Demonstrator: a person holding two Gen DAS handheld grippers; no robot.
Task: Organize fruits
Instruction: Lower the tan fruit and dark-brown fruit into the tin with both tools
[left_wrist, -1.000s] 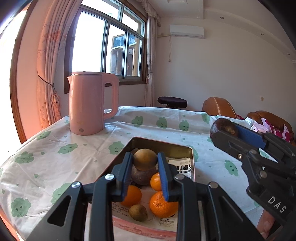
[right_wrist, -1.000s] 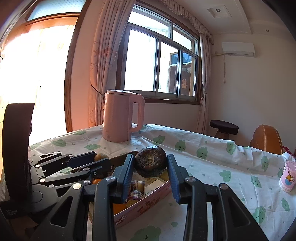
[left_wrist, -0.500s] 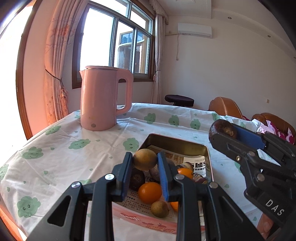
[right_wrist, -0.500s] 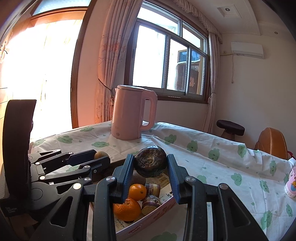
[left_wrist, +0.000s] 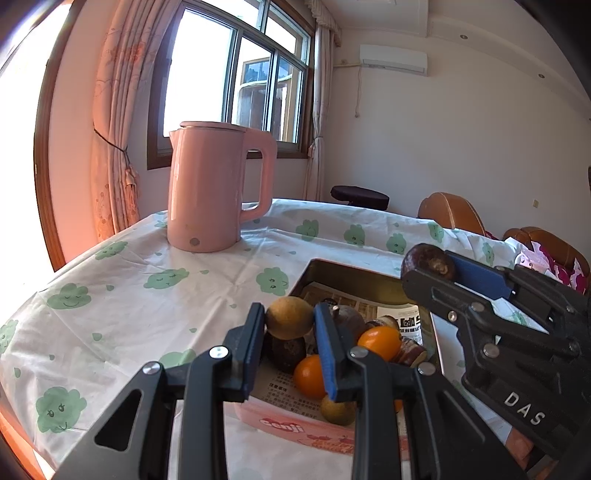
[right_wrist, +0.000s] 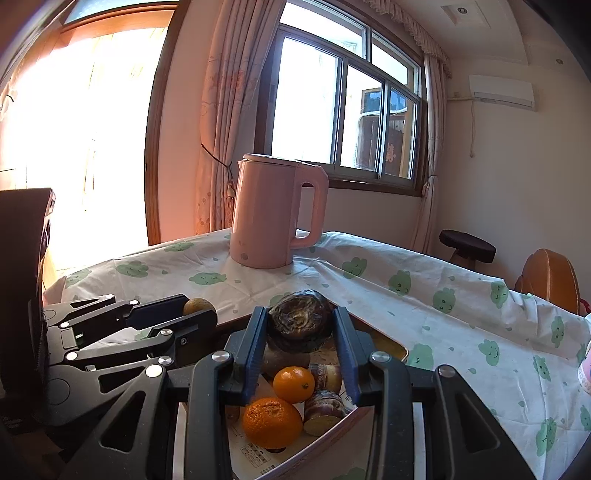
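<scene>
A small round tan-brown fruit (left_wrist: 289, 317) sits pinched between the blue pads of the left gripper (left_wrist: 290, 321), its shape too round to show any long axis; a larger dark purple-brown fruit (right_wrist: 300, 325) with a wrinkled, mottled skin is pinched in the right gripper (right_wrist: 300, 328), its broader span lying crosswise from pad to pad; both pairs of jaws press on their fruit, held in the air above the tray (left_wrist: 343, 275), a shallow rectangular tin with a pink outer wall and printed paper on its floor; directly below and beyond the left jaws lie another dark fruit (left_wrist: 286, 350), two small oranges (left_wrist: 380, 341) and a second tan fruit (left_wrist: 338, 410) near the front wall; under the right jaws a large orange (right_wrist: 271, 422), a smaller one and cut brown pieces (right_wrist: 325, 406) crowd the tray; both grippers tilt gently downward, side by side, the right one crossing the right part of the left wrist view, the left one to the left in the right wrist view; ahead of the jaws and to the left, a pink kettle (left_wrist: 214, 192) stands upright on the counter (left_wrist: 129, 288), which wears a white cloth with green cloud faces; well beyond are a window (left_wrist: 236, 77) with curtains, a dark stool (left_wrist: 360, 194) and brown chairs (left_wrist: 450, 212).
</scene>
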